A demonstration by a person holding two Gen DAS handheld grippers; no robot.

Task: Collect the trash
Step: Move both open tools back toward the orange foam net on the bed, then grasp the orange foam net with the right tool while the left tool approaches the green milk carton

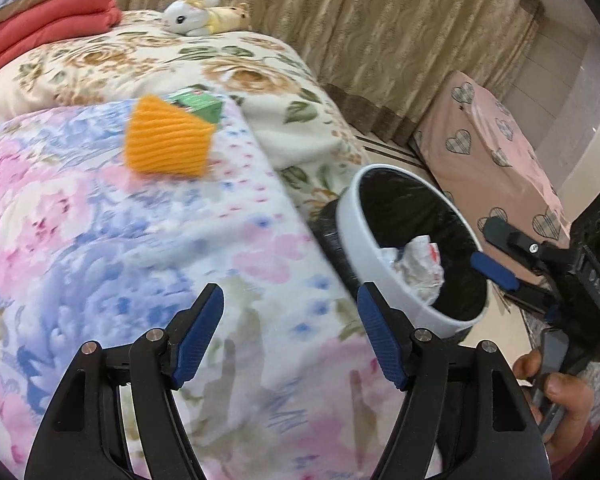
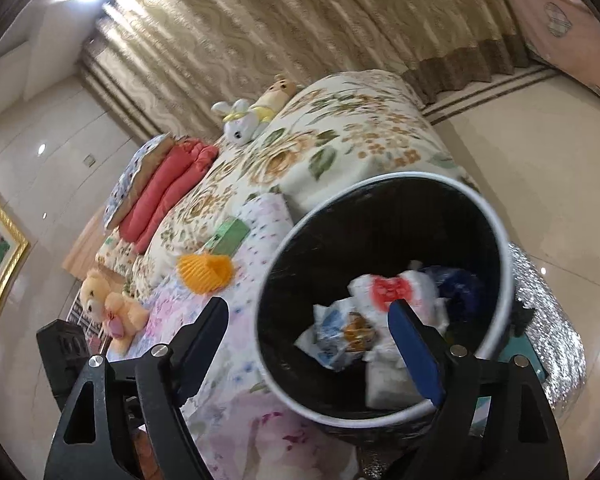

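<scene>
A bed [image 1: 148,60] fills most of the left wrist view, covered by a floral quilt [image 1: 100,240] in pink and blue. Beside it on the floor stands a white bin [image 2: 496,236] lined in black, holding crumpled wrappers [image 2: 388,292] and paper at the bottom. On the quilt, well apart from the bin, lies an orange ridged piece [image 1: 166,138], touching a green carton [image 1: 200,100] just behind it. A rabbit toy [image 1: 190,14] lies at the bed's far end. The left tongs [image 1: 290,308] stand open over the quilt, nothing between them. The right tongs [image 2: 308,312] are open too, empty, at the bin's mouth. A hand [image 1: 564,396] grips their handle.
</scene>
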